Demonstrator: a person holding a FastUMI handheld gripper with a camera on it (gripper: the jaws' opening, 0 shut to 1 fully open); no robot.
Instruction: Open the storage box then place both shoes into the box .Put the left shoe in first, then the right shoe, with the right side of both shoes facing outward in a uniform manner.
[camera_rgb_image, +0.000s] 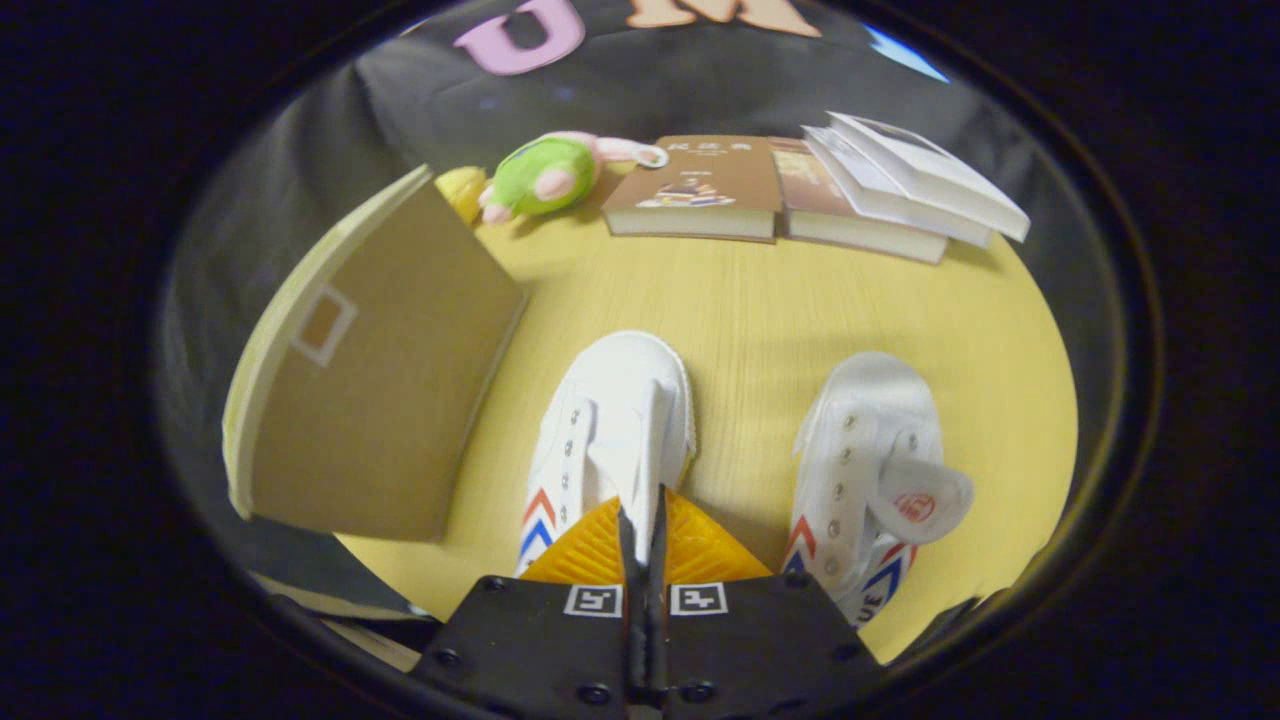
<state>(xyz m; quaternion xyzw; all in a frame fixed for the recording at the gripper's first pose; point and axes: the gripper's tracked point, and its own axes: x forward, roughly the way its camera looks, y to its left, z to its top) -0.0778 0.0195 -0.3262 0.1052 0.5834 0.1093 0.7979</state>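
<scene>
My fingers (640, 520) are clenched on the left shoe's (610, 430) tongue; that thin pinch could slip while lifting toward the storage box (380, 390), dropping it wrongly turned.

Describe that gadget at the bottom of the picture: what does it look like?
It is a hand-held gripper with two fingers closed together over the white shoe's tongue. The fingers are wedge-shaped with ribbed faces. Behind them sits a black body with visible screws and two small square black-and-white markers, one on each side of the centre slot.
</scene>
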